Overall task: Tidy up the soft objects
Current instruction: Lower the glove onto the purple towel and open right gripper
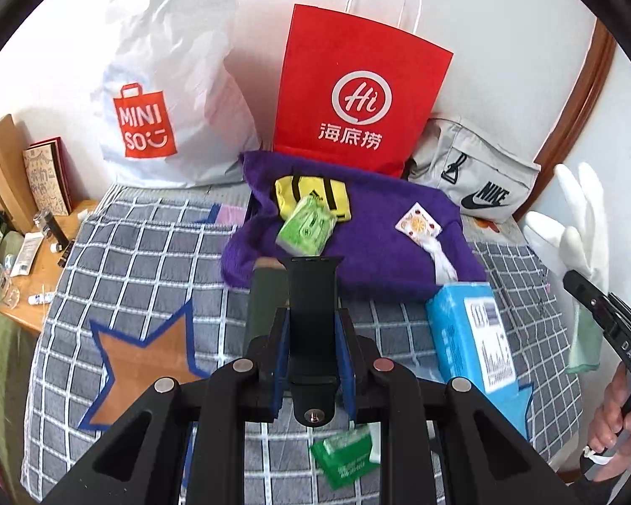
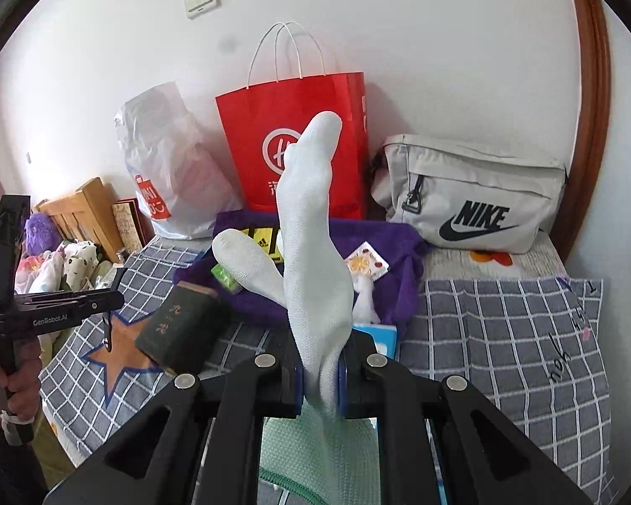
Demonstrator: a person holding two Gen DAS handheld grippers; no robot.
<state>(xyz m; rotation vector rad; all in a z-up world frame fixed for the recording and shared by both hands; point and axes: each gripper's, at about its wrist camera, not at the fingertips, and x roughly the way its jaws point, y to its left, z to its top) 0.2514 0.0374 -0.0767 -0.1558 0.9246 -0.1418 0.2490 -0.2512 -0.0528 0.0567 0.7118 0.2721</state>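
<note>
**Left wrist view: strap in one claw, glove in the other**

Left wrist view shows the left claw [image 1: 311,336] pinching a black watch strap [image 1: 313,294] between its blue pads; the strap stands upright out of the jaws, its slotted end on top, and a dark green box [image 1: 263,294] shows just behind and left of it. Beyond lies a bed with a grey checked cover [image 1: 147,252] bearing an orange star patch [image 1: 143,357]. On the cover rests a folded purple towel [image 1: 378,252], and on the towel sit a yellow cloth with black stripes [image 1: 311,193], a green tissue packet [image 1: 305,227] overlapping it, and a small white sachet with an orange print [image 1: 418,225]. A blue tissue pack [image 1: 467,332] lies at the towel's near right corner, and a green packet [image 1: 345,458] lies on the cover below the claw. Against the wall stand a white Miniso bag [image 1: 168,97], a red paper bag [image 1: 357,92] and a grey Nike pouch [image 1: 475,185].

Right wrist view shows the right claw [image 2: 322,383] pressed onto a white glove [image 2: 311,231], which rises stiffly from the jaws in front of the red bag, one finger [image 2: 239,256] splayed to the left. A pale green cloth [image 2: 315,454] hangs beneath this claw. A hand [image 2: 17,378] grips the other tool's handle at the left edge.
</note>
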